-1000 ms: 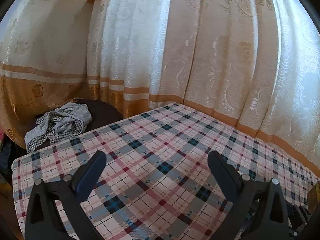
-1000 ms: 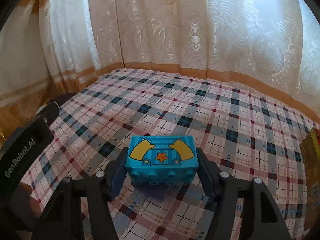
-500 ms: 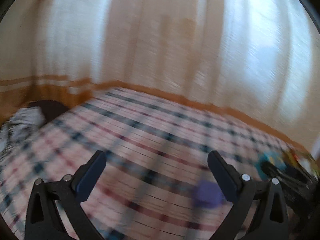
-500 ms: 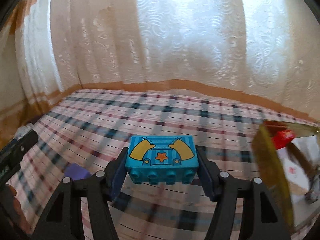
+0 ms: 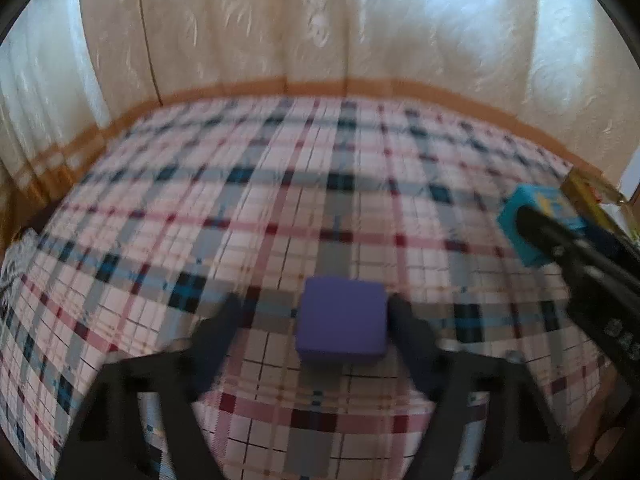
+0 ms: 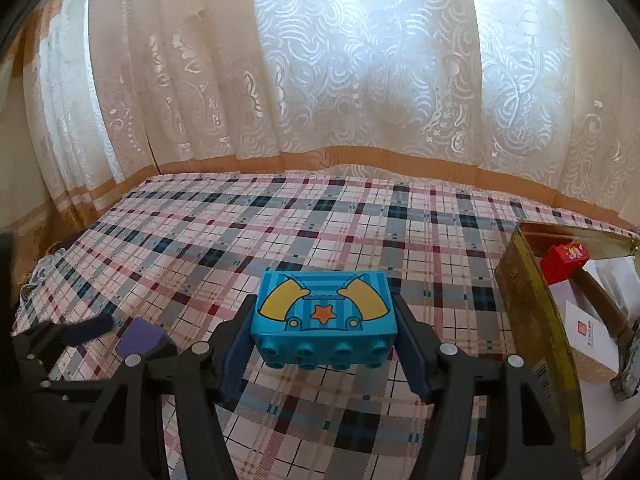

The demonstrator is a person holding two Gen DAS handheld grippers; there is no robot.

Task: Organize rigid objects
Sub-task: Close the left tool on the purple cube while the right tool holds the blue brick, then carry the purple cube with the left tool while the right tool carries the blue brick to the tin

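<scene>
Cream patterned curtains with an orange band hung behind a plaid tablecloth (image 6: 360, 216) in pink, grey and dark blue checks that covered the whole work surface.

Near the front of the cloth, the right gripper (image 6: 326, 332) held a turquoise toy brick (image 6: 325, 314), printed with yellow sleeves and an orange star, clamped between its two pads and lifted clear of the cloth. To its left, the left gripper (image 5: 316, 328) straddled a purple block (image 5: 342, 322) that sat on the cloth. Its jaws had just been closing and stood about half open; the right finger looked to be touching the block's side, while a clear gap remained at the left finger, so the block was not yet gripped. That view was blurred.

At the right edge of the table stood a gold tin box (image 6: 532, 320), open at the top. Inside it lay a red brick (image 6: 564, 260) towards the back, a white card with a small red mark (image 6: 588, 332), and what seemed to be a white carton; the rest was cut off by the frame.

Several things could have gone wrong. With one finger already against it, the purple block might have been shoved sideways or twisted before the other finger arrived, giving a crooked hold. The two grippers worked close together, so they might have knocked each other. The turquoise brick might also have clipped the tin's tall near wall on its way in.
</scene>
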